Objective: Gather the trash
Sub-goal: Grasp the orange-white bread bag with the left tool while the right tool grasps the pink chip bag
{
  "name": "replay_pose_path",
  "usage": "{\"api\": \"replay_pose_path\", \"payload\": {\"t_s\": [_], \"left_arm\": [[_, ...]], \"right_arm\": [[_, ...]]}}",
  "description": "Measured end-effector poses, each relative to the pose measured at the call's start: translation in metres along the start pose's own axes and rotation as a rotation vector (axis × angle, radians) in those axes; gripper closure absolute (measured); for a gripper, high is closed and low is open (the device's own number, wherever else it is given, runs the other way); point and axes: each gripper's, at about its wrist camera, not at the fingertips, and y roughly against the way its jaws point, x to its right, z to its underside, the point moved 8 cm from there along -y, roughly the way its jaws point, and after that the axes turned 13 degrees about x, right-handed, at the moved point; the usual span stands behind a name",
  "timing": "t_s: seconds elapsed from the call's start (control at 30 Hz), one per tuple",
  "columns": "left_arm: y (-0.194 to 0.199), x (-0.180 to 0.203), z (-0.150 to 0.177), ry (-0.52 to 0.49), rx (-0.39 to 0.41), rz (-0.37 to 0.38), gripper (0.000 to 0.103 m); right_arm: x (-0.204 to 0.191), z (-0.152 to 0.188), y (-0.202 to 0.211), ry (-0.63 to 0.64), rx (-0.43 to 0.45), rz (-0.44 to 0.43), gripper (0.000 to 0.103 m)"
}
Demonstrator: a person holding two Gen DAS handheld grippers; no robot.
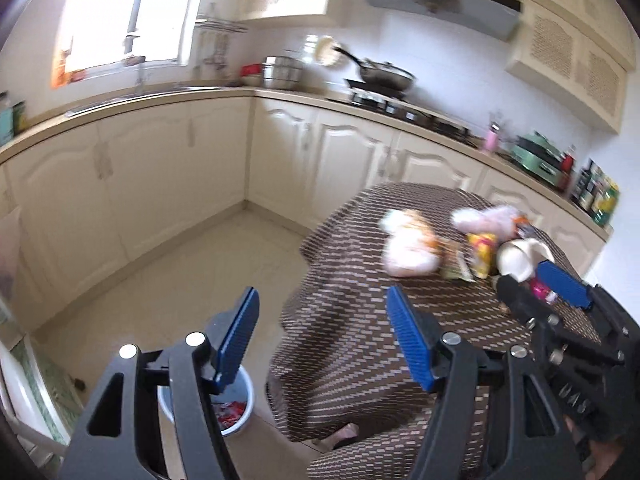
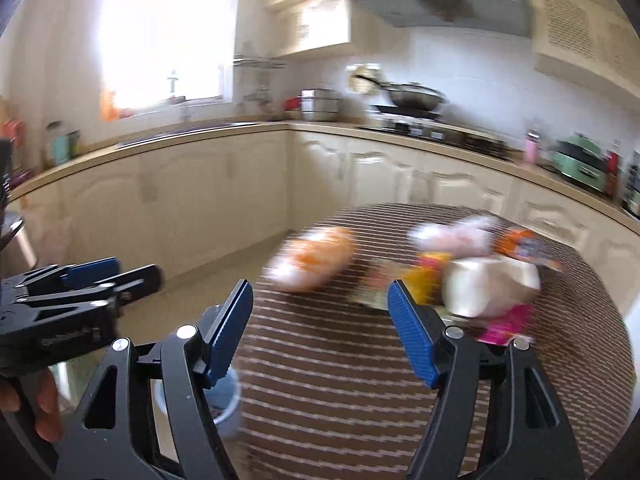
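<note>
Both wrist cameras look forward and slightly downward along their own blue-padded fingers, from above the near edge of the table (image 1: 352, 320), toward the corner counter (image 2: 200, 136). Both views share the table, bin (image 1: 236, 412), stove (image 1: 400, 108) and window (image 2: 160, 32).

Trash pile (image 1: 460, 244) on the cloth-covered worktop (image 1: 352, 320), toward its far right. Bin (image 1: 236, 412) on floor (image 1: 180, 280) left of worktop, scraps inside. Cabinets (image 1: 160, 168) behind; wok (image 1: 386, 76) on stove beyond.

Motion blur smears the trash pile (image 2: 472, 276) on the tabletop (image 2: 360, 360) in the right wrist view; the bin (image 1: 236, 408) sits half hidden behind a blue finger (image 1: 236, 340).
</note>
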Motion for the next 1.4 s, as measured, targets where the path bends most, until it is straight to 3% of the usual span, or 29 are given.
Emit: {"api": "replay_pose_path", "payload": {"t_s": [0.13, 0.3, 0.67, 0.77, 1.17, 1.27, 1.4], "left_arm": [[-0.011, 0.04, 0.003, -0.042, -0.02, 0.049, 0.038], [-0.024, 0.073, 0.008, -0.073, -0.041, 0.083, 0.038], [-0.056, 0.091, 0.006, -0.123, -0.073, 0.087, 0.038], [-0.068, 0.09, 0.006, -0.133, -0.079, 0.085, 0.038], [-0.121, 0.087, 0.004, -0.187, -0.1, 0.027, 0.04], [-0.132, 0.089, 0.008, -0.179, -0.131, 0.043, 0.07], [-0.124, 0.089, 0.006, -0.168, -0.111, 0.065, 0.079]], "right_arm": [[0.076, 0.012, 0.011, -0.084, -0.038, 0.146, 0.03], [0.129, 0.034, 0.007, -0.196, -0.12, 0.223, 0.026], [0.153, 0.06, -0.031, -0.353, -0.27, 0.164, 0.026], [0.151, 0.067, -0.038, -0.391, -0.304, 0.12, 0.055], [0.163, 0.052, 0.008, -0.375, -0.174, 0.129, 0.055], [0.156, 0.044, 0.009, -0.36, -0.152, 0.119, 0.055], [0.138, 0.028, 0.006, -0.325, -0.121, 0.092, 0.055]]}}
